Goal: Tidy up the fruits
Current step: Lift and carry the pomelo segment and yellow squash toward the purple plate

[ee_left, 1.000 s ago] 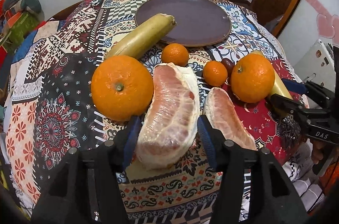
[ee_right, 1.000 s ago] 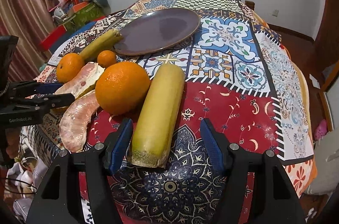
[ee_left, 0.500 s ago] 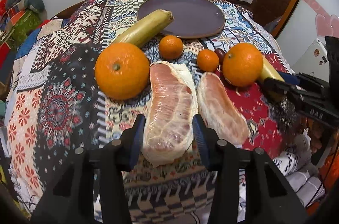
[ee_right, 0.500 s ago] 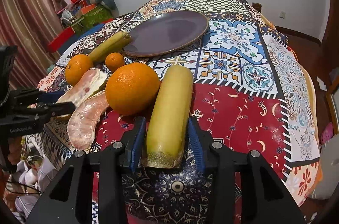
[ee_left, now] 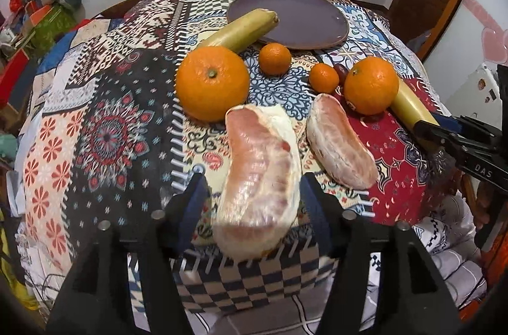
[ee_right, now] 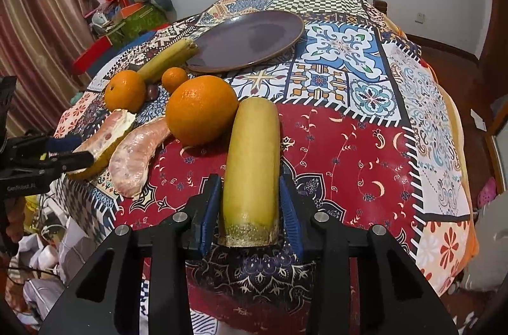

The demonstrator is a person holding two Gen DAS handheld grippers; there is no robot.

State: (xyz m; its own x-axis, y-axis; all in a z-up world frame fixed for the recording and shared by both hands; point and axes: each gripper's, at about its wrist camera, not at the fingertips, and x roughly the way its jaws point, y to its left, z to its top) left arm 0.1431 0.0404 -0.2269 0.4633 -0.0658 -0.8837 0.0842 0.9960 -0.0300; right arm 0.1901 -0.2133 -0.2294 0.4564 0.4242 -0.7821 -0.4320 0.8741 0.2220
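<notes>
Two grippers are on the fruit at once. My right gripper (ee_right: 250, 208), its blue pads closed in further over the past second, clamps the cut end of the thick yellow-green cane stalk (ee_right: 252, 167), which lies on the red patch of the patchwork tablecloth (ee_right: 349, 151), touching the big orange (ee_right: 200, 109). My left gripper (ee_left: 254, 205) has just spread its jaws; the large peeled pink pomelo segment (ee_left: 258, 182) sits between them, gaps on both sides, so it's released. A second pomelo segment (ee_left: 341, 144) lies just beside it. Further back, the round purple plate (ee_left: 304, 17) carries only the tip of another yellow stalk (ee_left: 241, 30).
</notes>
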